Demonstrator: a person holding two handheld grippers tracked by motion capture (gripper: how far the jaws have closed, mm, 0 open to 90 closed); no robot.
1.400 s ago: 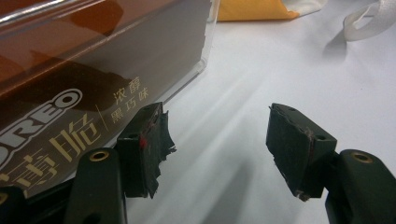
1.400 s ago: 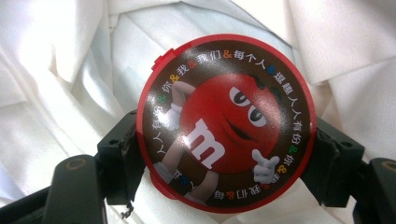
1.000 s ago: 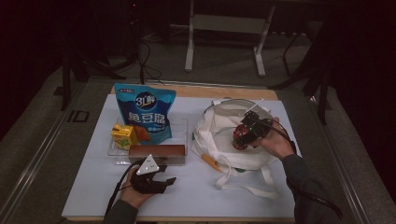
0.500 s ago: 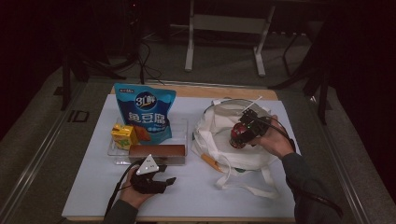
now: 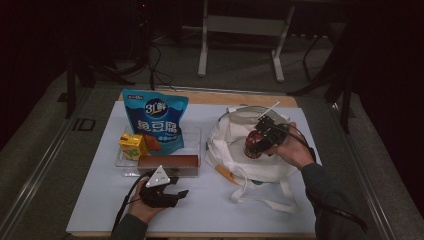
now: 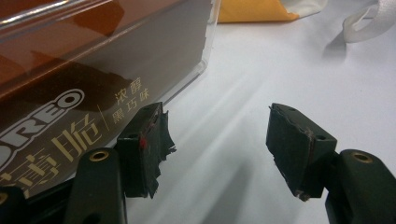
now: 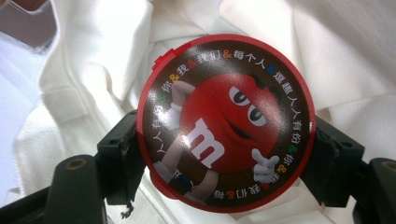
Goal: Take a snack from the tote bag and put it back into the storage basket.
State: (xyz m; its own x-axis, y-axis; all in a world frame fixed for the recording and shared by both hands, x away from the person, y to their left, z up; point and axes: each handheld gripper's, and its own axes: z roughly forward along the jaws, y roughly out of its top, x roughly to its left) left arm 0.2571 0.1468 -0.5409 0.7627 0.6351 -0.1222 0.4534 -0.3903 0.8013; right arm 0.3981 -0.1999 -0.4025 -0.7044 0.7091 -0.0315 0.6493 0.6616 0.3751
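My right gripper [image 5: 256,142] is shut on a red round M&M's candy tub [image 5: 251,145] and holds it over the mouth of a white cloth tote bag [image 5: 225,145]. In the right gripper view the tub's lid [image 7: 226,121] faces the camera, a black jaw pressed on each side, with the white bag's cloth [image 7: 93,56] behind it. My left gripper [image 5: 175,194] rests on the white table, open, just in front of a brown Oreo box [image 5: 168,162]. In the left gripper view its jaws stand apart with nothing between them [image 6: 217,128], the left one beside the Oreo box [image 6: 70,84].
A clear tray [image 5: 196,137] holds the Oreo box, a yellow drink carton [image 5: 132,145] and a blue snack pouch [image 5: 157,120]. An orange item [image 5: 226,175] lies at the bag's front left. The bag's straps [image 5: 260,197] trail toward the table's front edge.
The right gripper with the tub has shifted very slightly left over the bag. The left gripper has stayed put.
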